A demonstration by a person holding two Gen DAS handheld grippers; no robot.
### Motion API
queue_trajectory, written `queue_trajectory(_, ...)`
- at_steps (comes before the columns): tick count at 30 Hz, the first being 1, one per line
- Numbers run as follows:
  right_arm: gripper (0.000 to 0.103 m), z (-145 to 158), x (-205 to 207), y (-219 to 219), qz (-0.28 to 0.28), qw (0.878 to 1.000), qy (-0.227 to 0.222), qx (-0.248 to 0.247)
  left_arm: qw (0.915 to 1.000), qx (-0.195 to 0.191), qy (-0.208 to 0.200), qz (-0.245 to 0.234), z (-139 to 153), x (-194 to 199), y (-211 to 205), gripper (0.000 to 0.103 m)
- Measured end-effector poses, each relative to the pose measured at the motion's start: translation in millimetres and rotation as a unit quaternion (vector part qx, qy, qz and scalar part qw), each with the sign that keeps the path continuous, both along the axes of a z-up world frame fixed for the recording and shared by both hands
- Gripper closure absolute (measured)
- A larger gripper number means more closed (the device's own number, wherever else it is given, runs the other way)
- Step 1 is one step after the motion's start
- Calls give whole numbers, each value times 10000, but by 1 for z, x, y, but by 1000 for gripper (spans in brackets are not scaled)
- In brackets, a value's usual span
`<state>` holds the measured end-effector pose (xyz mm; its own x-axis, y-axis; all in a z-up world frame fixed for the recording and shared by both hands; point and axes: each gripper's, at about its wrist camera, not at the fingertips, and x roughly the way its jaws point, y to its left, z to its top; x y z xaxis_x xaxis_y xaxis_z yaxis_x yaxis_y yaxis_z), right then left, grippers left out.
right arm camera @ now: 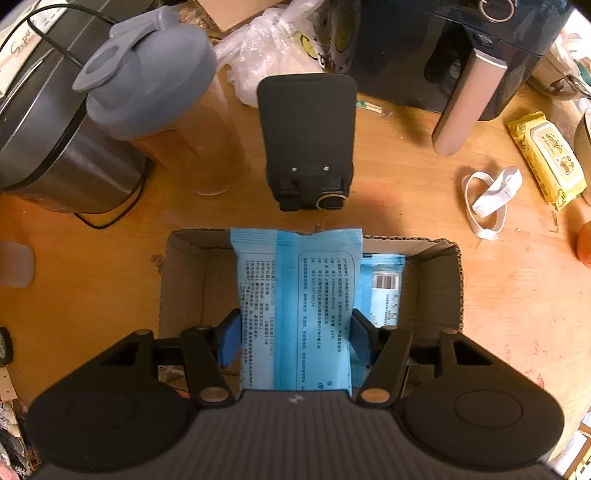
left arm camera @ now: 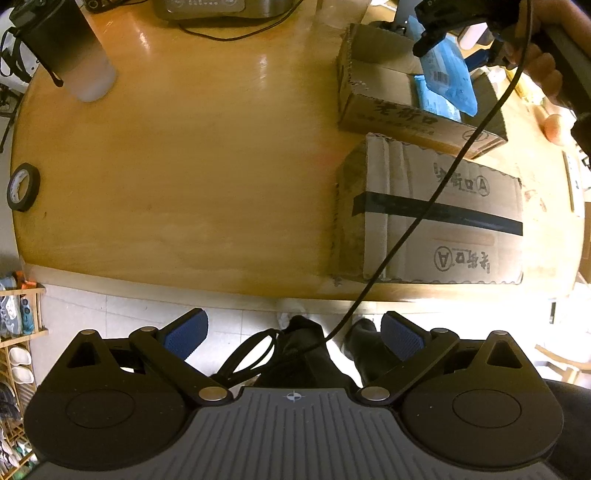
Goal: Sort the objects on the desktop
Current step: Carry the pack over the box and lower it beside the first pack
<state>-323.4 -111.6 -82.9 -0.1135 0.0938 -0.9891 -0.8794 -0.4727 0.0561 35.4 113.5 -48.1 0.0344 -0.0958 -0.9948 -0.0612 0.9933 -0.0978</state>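
Observation:
My right gripper (right arm camera: 295, 332) is shut on a light blue wipes pack (right arm camera: 295, 302) and holds it over an open cardboard box (right arm camera: 184, 280). A second blue pack (right arm camera: 384, 291) lies inside that box. The left wrist view shows the same box (left arm camera: 380, 99), the held pack (left arm camera: 448, 79) and the right gripper (left arm camera: 430, 35) above it. My left gripper (left arm camera: 293, 338) is open and empty, off the table's near edge, above the floor.
A sealed, taped cardboard box (left arm camera: 443, 214) stands near the table's front edge. A roll of black tape (left arm camera: 23, 186) and a frosted bottle (left arm camera: 79, 55) are at left. Behind the open box stand a black stand (right arm camera: 308, 144), a grey-lidded jug (right arm camera: 159, 99), an air fryer (right arm camera: 454, 55), yellow wipes (right arm camera: 546, 158) and a white band (right arm camera: 491, 199).

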Motion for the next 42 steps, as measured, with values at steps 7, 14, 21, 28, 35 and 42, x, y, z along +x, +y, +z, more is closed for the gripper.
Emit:
queue_trajectory(7,45,-4,-12,-4,26,10000,19,-21,10000,27,9,69,0,-2,7,0)
queue_trajectory(14,45,-8,-22,-8,68,10000,12,-38,9999,27,33,150,-1,-4,14,0)
queue_trajectory(21,45,-10,-32,-11,86,10000,24,-29,9997,33,55,225,-2,-6,20,0)
queue_trajectory(28,45,-14,-39,-14,97,9999,9,-45,9996,25,77,276,-4,-6,24,0)
queue_trajectory(35,45,-20,-43,-15,89,9999,-22,-69,9994,25,106,322,-7,-6,29,0)
queue_trajectory(42,45,-31,-46,-15,92,9999,-42,-101,9993,32,138,358,-9,-5,33,0)
